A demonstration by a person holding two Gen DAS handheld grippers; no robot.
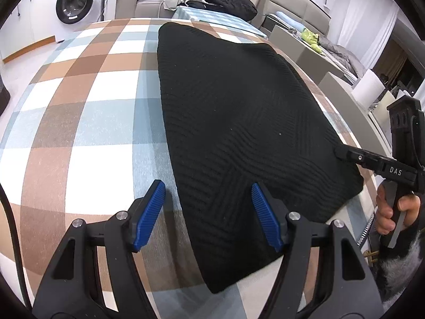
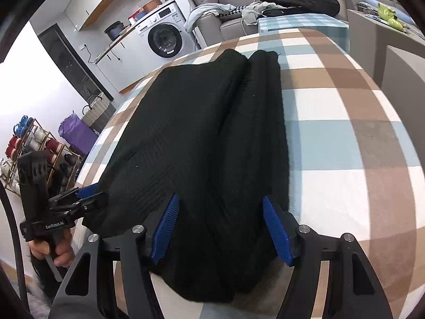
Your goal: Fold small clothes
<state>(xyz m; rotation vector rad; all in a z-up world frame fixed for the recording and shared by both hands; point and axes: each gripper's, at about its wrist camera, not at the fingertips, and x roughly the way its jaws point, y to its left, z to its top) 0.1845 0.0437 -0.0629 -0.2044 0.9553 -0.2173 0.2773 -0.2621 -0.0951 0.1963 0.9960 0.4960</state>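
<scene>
Left tongs [image 1: 208, 194]: your jaws stand about half open; nothing is pinched. The left pad [image 1: 150, 212] is over bare cloth, the right pad over the garment's near left edge.
Right tongs [image 2: 220, 212]: your jaws stand about half open, with the garment's near end between the pads; whether the pads touch it, you cannot tell. No grip shows.
Garment [image 1: 233, 122]: black knit, folded long, lying flat on the table and running straight away from both tongs. In the right view a lengthwise crease splits it into two lobes.
Hands: your right hand [image 1: 393, 212] shows at the left view's right edge, your left hand [image 2: 53, 250] at the right view's left edge.
Edges: the garment's right side lies close to the table edge by your right tongs.
Open room: table [image 1: 79, 111], checked cloth, is bare left of your left tongs and beyond the garment's far end.
Far: sofa with clothes, washer [image 1: 75, 2].
</scene>
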